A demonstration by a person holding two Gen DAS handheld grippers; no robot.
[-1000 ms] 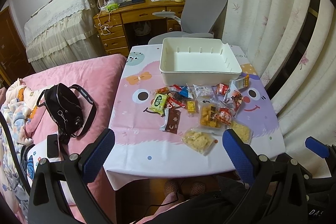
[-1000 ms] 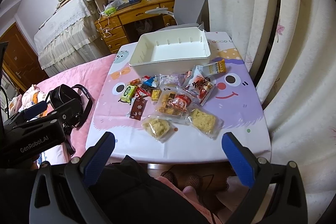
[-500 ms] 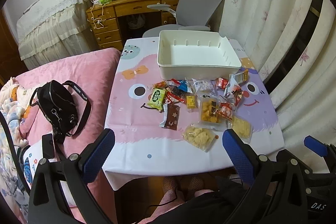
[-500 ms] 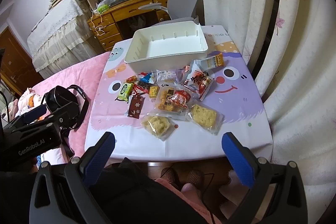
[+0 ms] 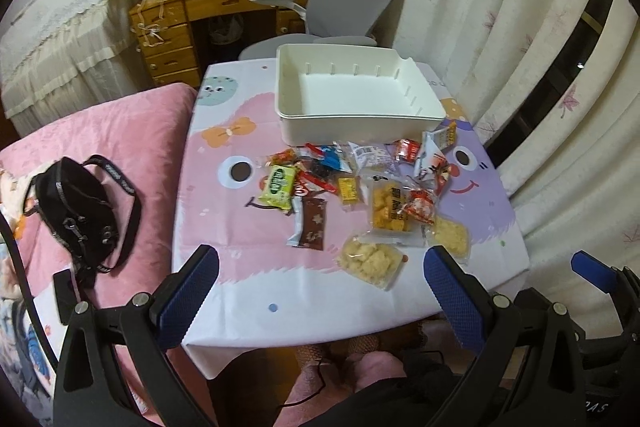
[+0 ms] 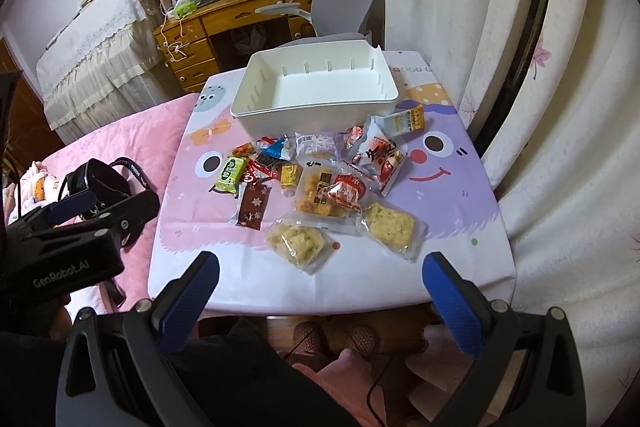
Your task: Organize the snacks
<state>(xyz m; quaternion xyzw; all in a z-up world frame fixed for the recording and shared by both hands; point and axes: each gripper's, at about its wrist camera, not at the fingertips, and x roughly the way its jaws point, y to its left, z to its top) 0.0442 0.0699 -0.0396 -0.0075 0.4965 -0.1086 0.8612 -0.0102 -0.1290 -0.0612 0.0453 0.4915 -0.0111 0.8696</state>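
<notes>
Snacks [image 5: 352,187] lying loose on the desk [image 5: 248,279], just in front of the white bin [image 5: 352,125], none inside yet. Drawing nearer than a second ago: both cameras now tilting down, pile appearing larger. Left tongs [image 5: 320,279] and right tongs [image 6: 320,279] hanging spread apart, gripping nothing. Probably approaching the closest clear packets [image 6: 298,243], though which one is hard to tell. Sorting not yet begun.

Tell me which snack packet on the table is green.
The green packet at the left edge of the snack pile, just above the brown packet. It is the only green one; the others are red, yellow, blue or clear.
</notes>
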